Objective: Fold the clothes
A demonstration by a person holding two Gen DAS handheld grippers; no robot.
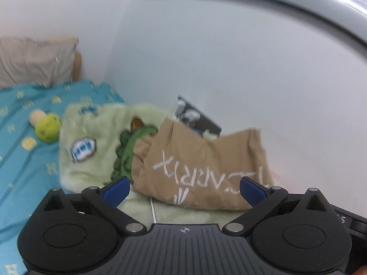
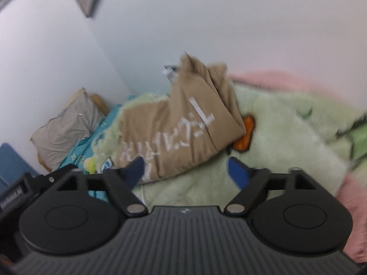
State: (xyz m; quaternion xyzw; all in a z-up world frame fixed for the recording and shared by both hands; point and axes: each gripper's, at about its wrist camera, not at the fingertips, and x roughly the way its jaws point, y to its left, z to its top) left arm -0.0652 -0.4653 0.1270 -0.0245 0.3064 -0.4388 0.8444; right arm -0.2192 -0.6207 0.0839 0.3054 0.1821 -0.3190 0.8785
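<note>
A tan garment with white lettering lies crumpled on a pale green fleece blanket with a dinosaur print. My left gripper is open just in front of the garment's near edge, with nothing between its blue fingers. In the right wrist view the same tan garment lies bunched on the green blanket. My right gripper is open close to its near edge, its left fingertip over the cloth. Both views are blurred by motion.
A teal bedsheet with a small green and beige toy lies left. A grey pillow leans at the head of the bed. A dark printed item sits against the white wall behind the garment. Pink fabric lies right.
</note>
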